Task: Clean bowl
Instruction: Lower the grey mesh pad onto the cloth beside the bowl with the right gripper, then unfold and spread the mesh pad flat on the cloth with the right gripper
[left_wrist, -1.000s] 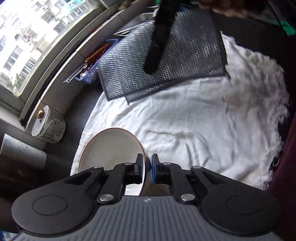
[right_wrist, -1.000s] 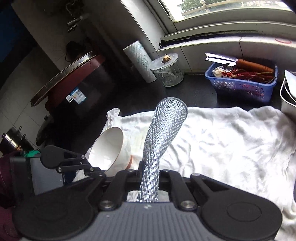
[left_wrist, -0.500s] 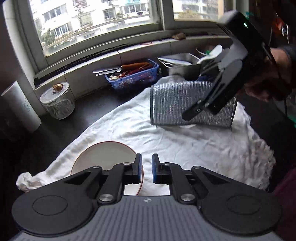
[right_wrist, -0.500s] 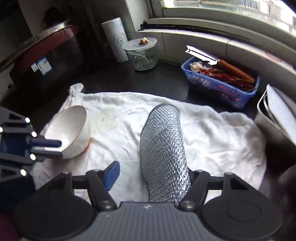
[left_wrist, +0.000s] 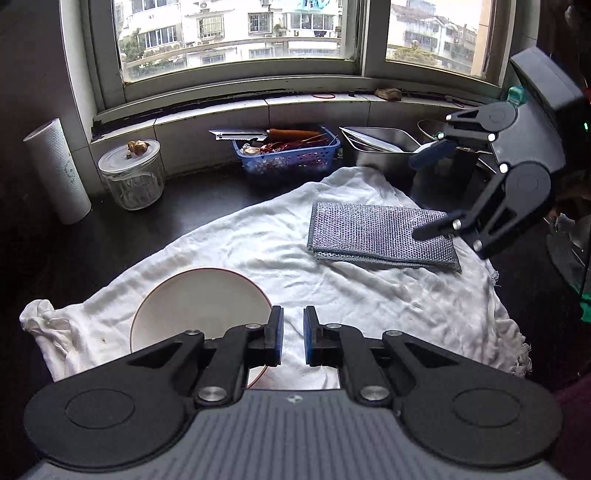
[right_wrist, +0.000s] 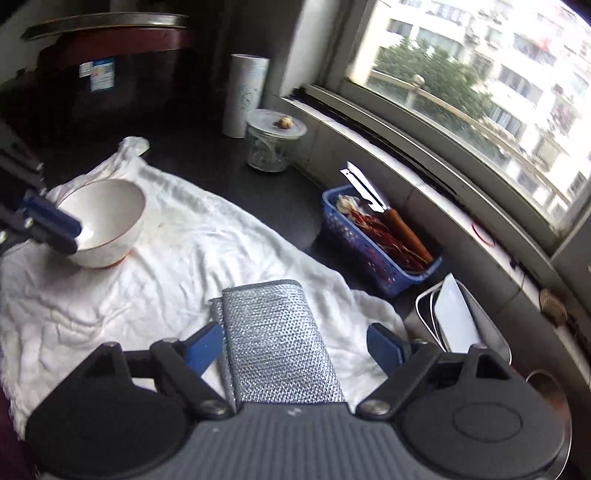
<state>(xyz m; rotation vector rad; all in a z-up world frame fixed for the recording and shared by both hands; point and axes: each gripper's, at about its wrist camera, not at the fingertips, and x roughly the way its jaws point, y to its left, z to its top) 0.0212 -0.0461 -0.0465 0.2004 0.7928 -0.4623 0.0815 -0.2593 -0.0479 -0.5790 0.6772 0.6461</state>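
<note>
The left gripper (left_wrist: 293, 339) is keeping its blue-padded jaws almost together, and in the right wrist view the pads appear to be pinching the near rim of the white, round ceramic bowl with a thin reddish-brown edge (left_wrist: 199, 306); this grip is probably steadying the bowl so it is not sliding on the cloth. From that gripper the bowl is sitting at about ten o'clock, standing upright on the rumpled white towel (left_wrist: 369, 302) that is covering the dark countertop (left_wrist: 207, 199). Its inside is looking pale, smooth and free of visible residue, which suggests the wiping is finished or nearly so. The right gripper (right_wrist: 295, 341) is standing wide: its jaws have just been opening, and the folded silver mesh scouring cloth (right_wrist: 273, 332) is lying between them at twelve o'clock, flat on the towel with neither pad pressing it, so it seems to be getting set down as no longer needed. Farther out, at two o'clock from the right gripper, a blue plastic basket (right_wrist: 380, 251) of red peppers and a knife is sitting by the window sill. At eleven o'clock a lidded glass jar (right_wrist: 271, 144) is standing beside a white paper roll (right_wrist: 245, 96), well clear of the work.
</note>
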